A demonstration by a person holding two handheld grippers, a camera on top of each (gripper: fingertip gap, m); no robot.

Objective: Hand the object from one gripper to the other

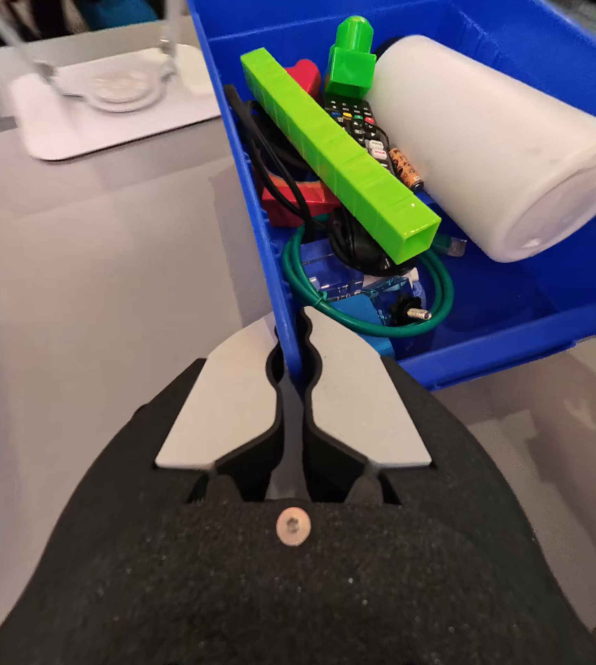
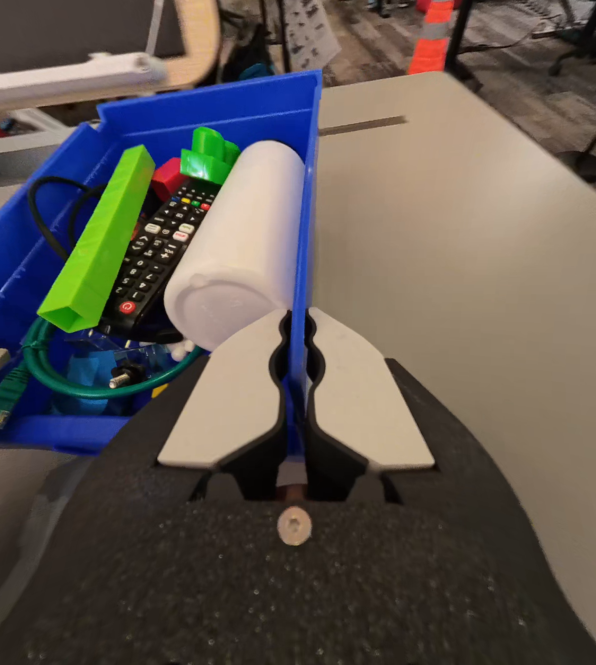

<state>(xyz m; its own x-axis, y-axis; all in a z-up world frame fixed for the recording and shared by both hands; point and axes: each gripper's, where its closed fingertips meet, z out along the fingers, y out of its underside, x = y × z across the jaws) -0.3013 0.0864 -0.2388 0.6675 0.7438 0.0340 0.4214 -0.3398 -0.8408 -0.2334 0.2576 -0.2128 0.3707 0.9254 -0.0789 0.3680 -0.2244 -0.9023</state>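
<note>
The right gripper (image 2: 298, 316) is clamped on the blue bin's (image 2: 217, 104) right wall; inside lie a white bottle (image 2: 239, 237), a remote (image 2: 161, 259), a green bar (image 2: 105, 241); grey table (image 2: 451, 270) right.

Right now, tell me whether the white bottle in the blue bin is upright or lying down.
Lying down. The white bottle rests on its side in the blue bin, against one wall, its round flat end facing the right gripper, beside the black remote.

Both wrist views close, sharing blue bin (image 1: 505, 345).
</note>
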